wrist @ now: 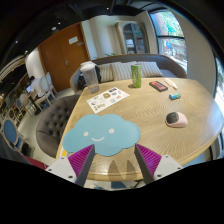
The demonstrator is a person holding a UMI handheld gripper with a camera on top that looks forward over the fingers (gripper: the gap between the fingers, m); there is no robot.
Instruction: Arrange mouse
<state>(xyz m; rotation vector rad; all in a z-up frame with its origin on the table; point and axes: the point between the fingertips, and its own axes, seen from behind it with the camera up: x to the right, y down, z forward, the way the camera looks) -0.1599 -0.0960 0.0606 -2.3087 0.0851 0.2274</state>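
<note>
Hovering with fingers wide apart and empty, the hand-held gripper faces a light-blue cloud-shaped mat; grey computer mouse lies far right.

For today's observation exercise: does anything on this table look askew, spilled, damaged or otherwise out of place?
Nothing looks spilled or damaged. The mouse sits on bare wood, well apart from the cloud-shaped pad, which lies just ahead of the open gripper. The green cylinder stands upright.

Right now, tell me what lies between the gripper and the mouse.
In the gripper view, the open gripper sits over the blue cloud-shaped mat. Beyond the mat's edge, only bare wooden table separates it from the mouse.
</note>
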